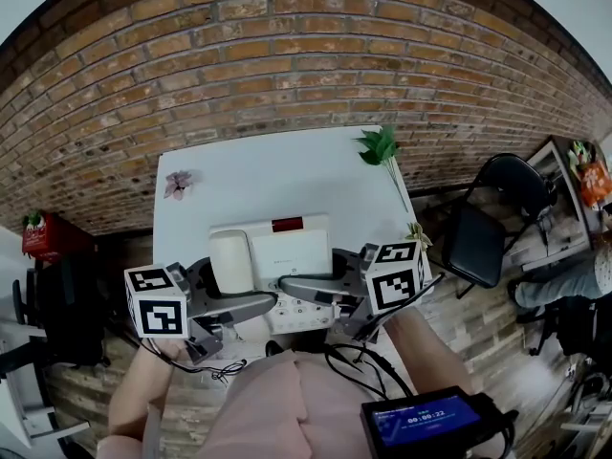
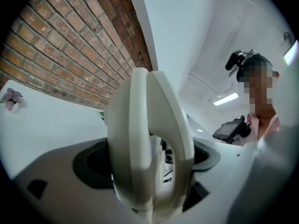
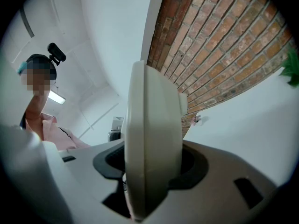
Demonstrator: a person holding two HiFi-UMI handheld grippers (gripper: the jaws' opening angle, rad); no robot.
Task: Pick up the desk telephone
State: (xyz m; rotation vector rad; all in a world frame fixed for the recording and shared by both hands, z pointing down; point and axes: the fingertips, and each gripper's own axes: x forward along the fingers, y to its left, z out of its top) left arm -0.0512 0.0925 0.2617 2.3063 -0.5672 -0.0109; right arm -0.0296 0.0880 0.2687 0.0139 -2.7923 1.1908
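The desk telephone point(image 1: 287, 251) sits close to the person, over the near edge of the white table point(image 1: 249, 175), pinched from both sides. The left claw point(image 1: 251, 299) is closed on its left side, with the handset point(image 1: 229, 261) and the body edge both filling the gap between its jaws. The right claw point(image 1: 311, 290) is clamped, part-way open, on the slimmer right edge. Whether the base has cleared the table I cannot tell. Lifting well looks like a matter of raising both claws together and level, so that the unit does not tip and let the handset slide from its cradle. Equal squeeze from each side should stop the smooth plastic from slipping. Cables trail near the person's body, so a slow rise seems wise. Farther back, a pink flower point(image 1: 178, 184) and a green sprig point(image 1: 380, 147) lie well apart from the phone, before the brick wall point(image 1: 306, 55).
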